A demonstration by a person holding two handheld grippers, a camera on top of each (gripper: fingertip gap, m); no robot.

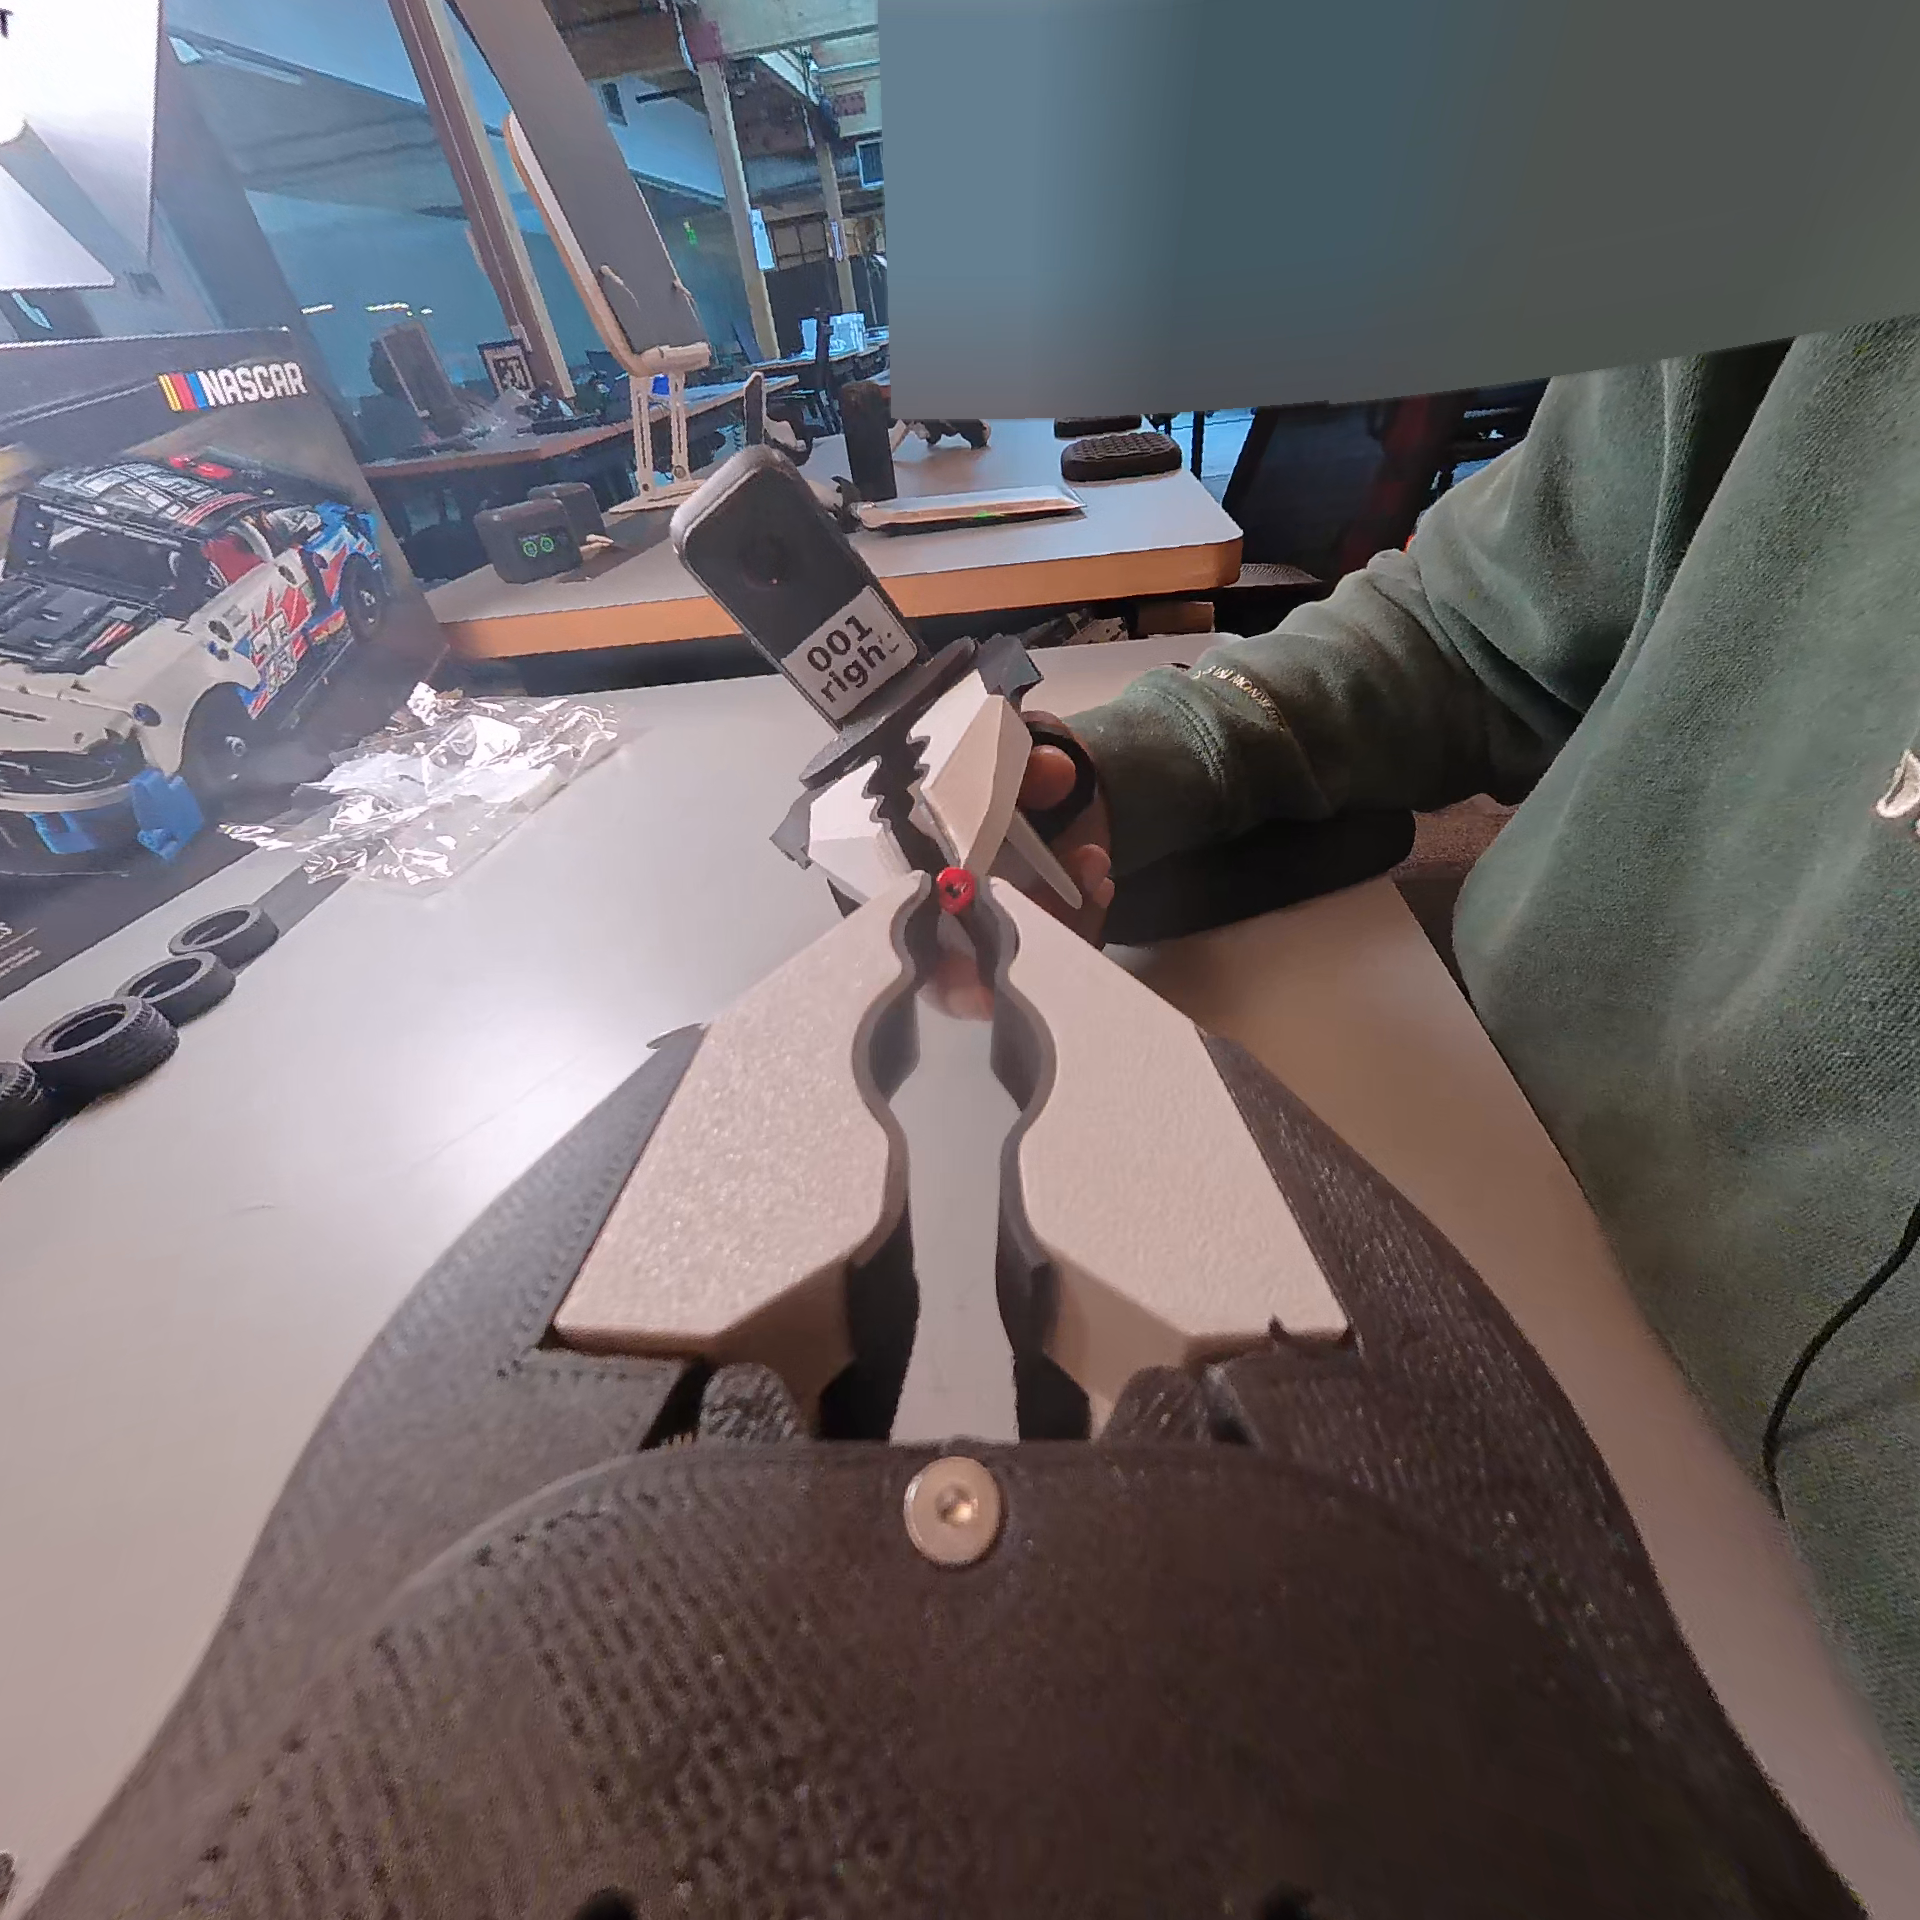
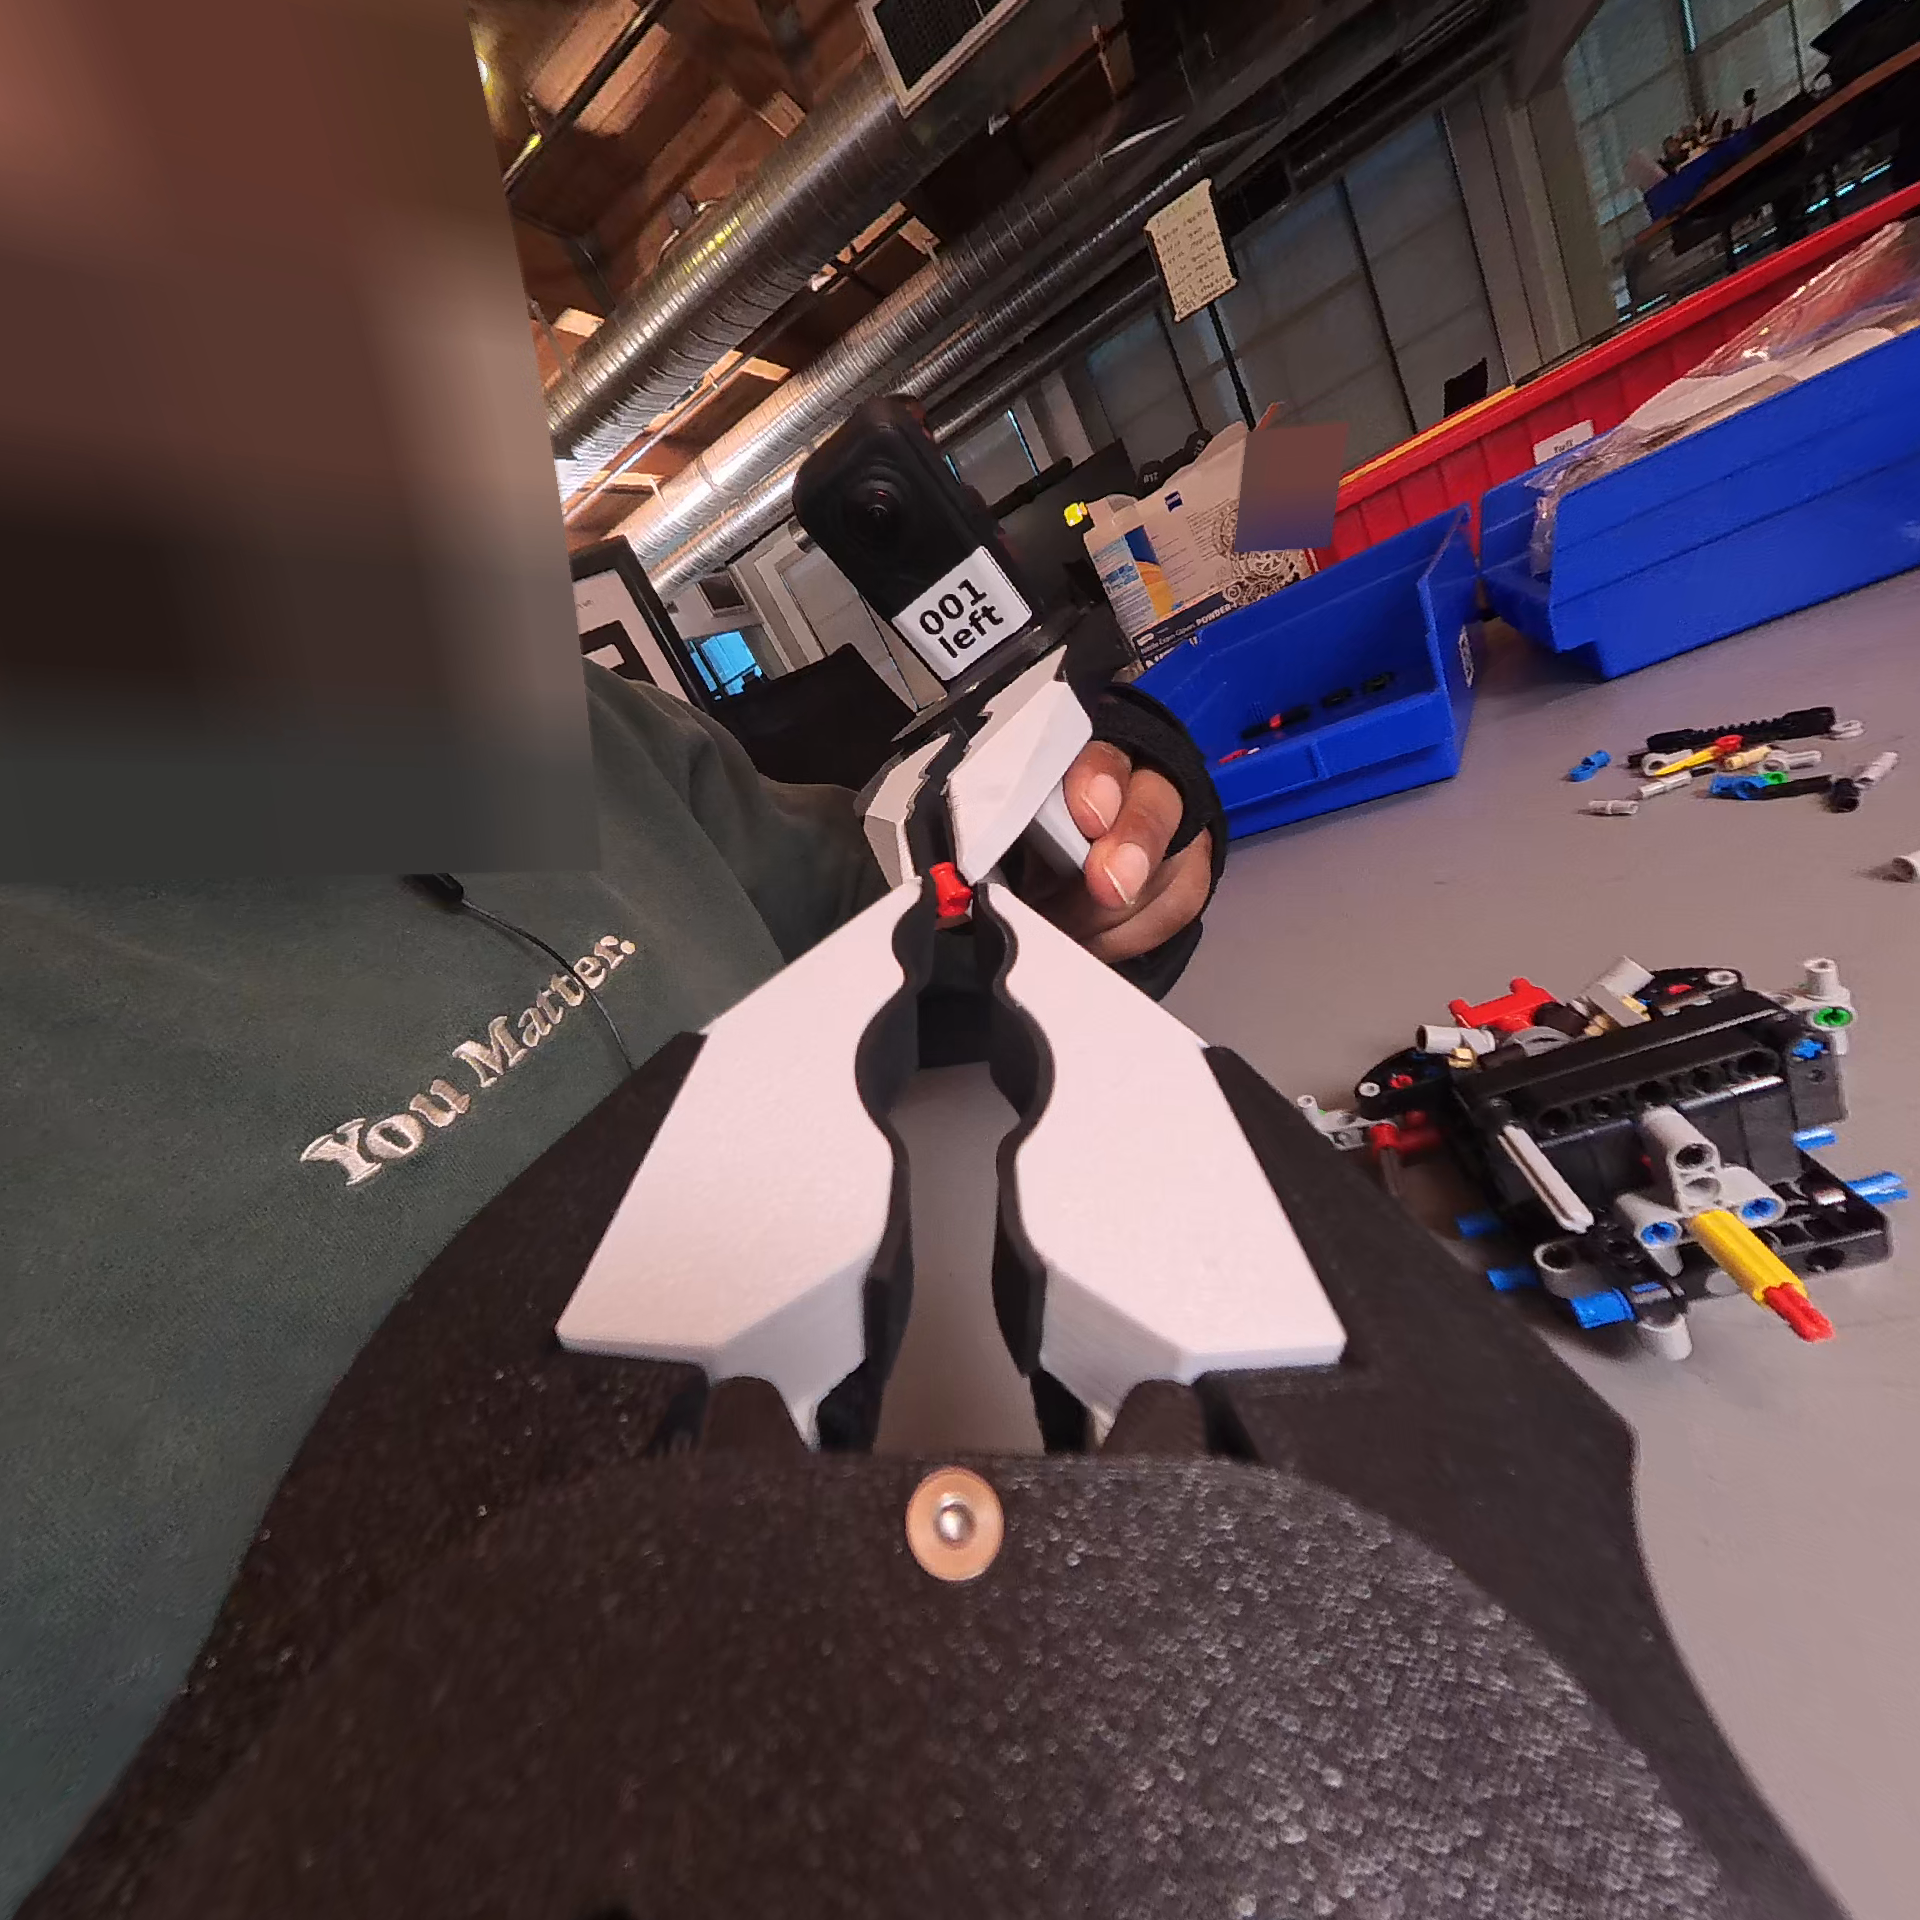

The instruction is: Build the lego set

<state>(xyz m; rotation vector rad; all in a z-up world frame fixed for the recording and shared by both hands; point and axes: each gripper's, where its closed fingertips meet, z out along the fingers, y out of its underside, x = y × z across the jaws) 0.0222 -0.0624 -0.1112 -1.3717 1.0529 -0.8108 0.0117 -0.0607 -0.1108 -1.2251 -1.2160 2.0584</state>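
Grip: your left hand-held gripper (image 1: 953,899) and right hand-held gripper (image 2: 948,902) meet tip to tip, both pinched on one small red plastic peg (image 2: 945,891). Can't tell which one is really carrying it.

Progress: early-to-mid, I'd guess. The half-built black beam chassis with grey, blue, yellow and red connectors (image 2: 1621,1143) sits on the grey surface (image 2: 1714,1558) at 3 o'clock in your right view.

Left to do: four black rubber tyres (image 1: 135,997) wait unfitted at 9 o'clock in the left view; loose small mixed-colour pieces (image 2: 1725,764) at 2 o'clock.

Containers: open blue plastic bin (image 2: 1340,675) holds a few small parts; crumpled clear plastic bags (image 1: 447,769) look emptied.
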